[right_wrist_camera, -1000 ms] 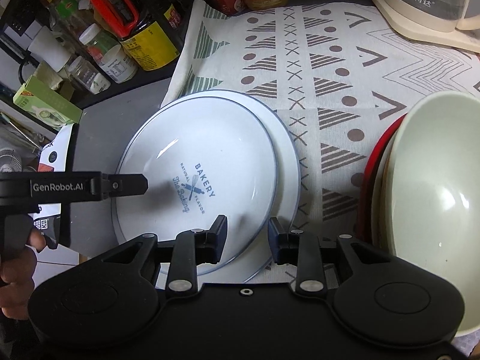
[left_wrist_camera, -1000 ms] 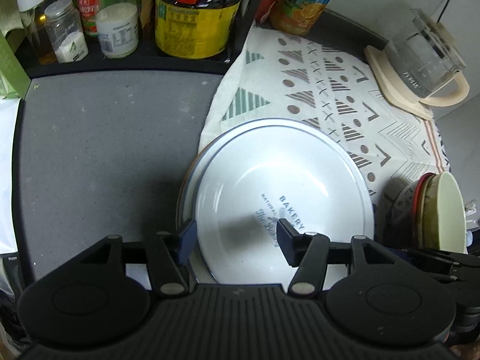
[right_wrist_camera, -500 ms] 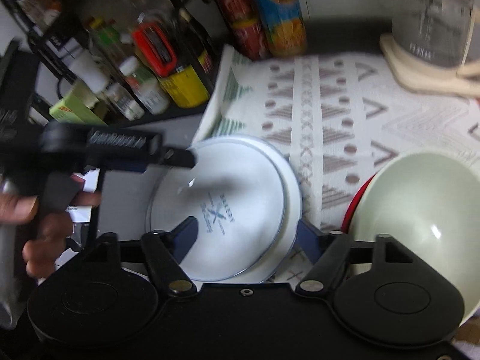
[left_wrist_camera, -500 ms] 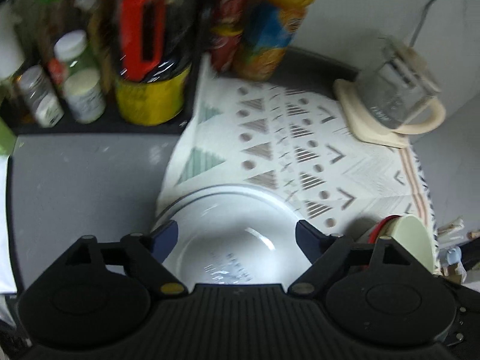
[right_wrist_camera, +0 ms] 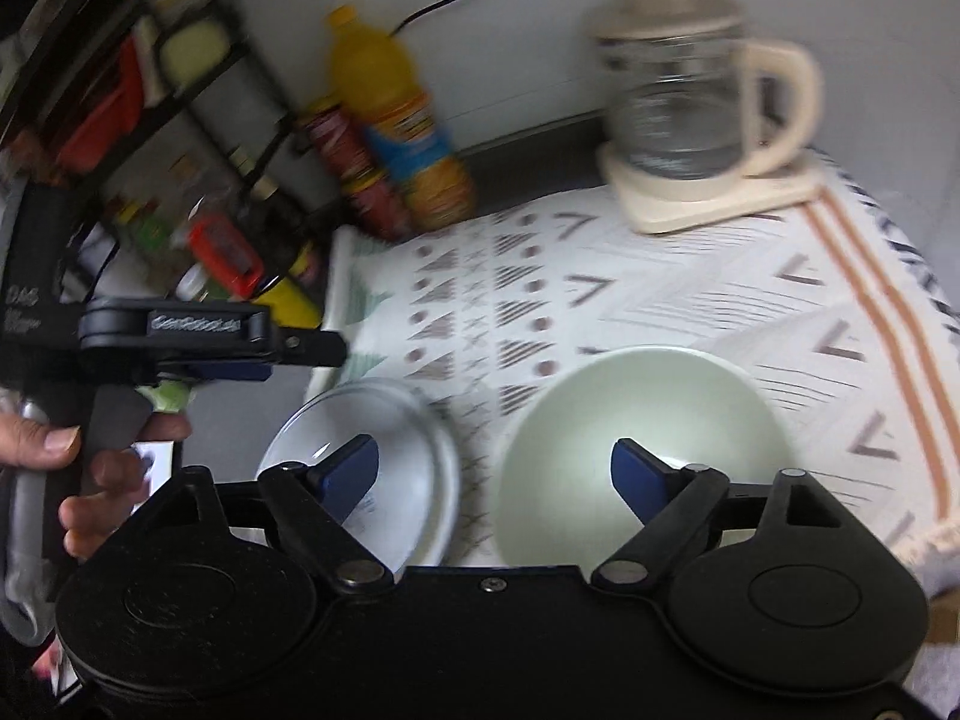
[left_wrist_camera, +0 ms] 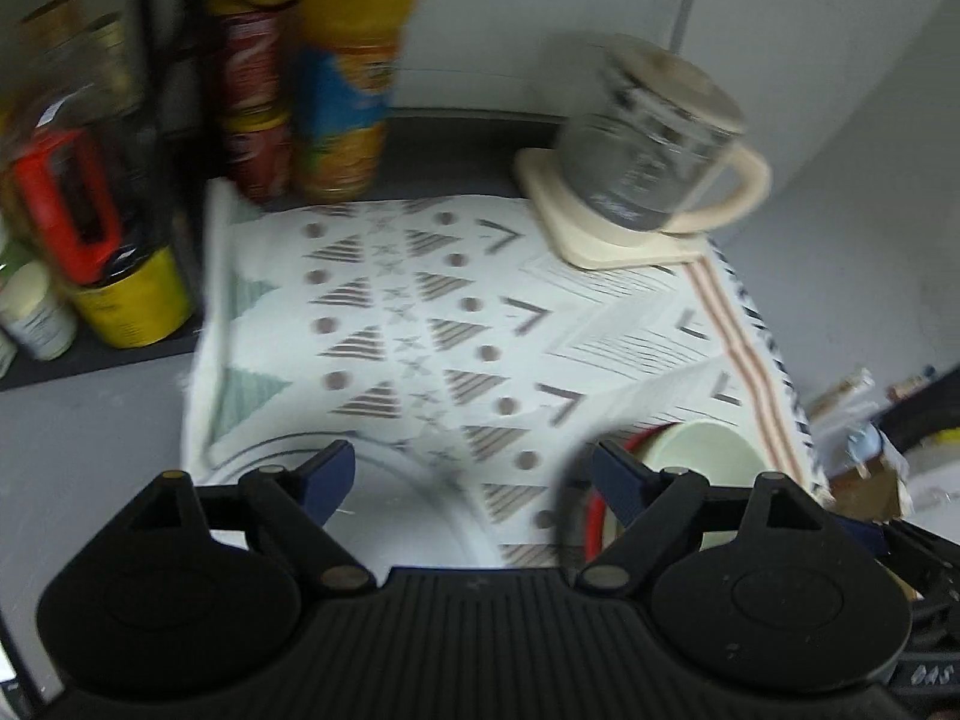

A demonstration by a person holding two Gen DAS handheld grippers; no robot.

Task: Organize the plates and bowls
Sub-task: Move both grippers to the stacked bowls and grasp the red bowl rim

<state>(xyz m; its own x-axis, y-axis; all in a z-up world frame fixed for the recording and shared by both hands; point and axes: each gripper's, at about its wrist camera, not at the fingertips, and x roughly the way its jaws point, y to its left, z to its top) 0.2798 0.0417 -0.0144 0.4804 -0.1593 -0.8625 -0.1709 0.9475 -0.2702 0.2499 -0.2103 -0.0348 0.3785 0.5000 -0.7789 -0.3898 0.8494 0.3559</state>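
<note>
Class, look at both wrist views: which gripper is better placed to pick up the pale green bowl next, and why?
Probably the right gripper: open and empty, with the pale green bowl largely between its fingers. The left gripper, also open, sees it off to one side.

Cloth [right_wrist_camera: 690, 300]: you're seeing kettle [right_wrist_camera: 690, 108] sitting on its far corner | juice bottle [right_wrist_camera: 408, 138] standing just beyond its edge

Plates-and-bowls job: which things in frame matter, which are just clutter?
Job items:
- white plates with thin blue rim, stacked
- pale green ceramic bowl, nested in a red-rimmed bowl

Clutter:
- glass electric kettle with cream handle
- orange juice bottle
- red snack cans
- patterned cloth
- black condiment rack
</note>
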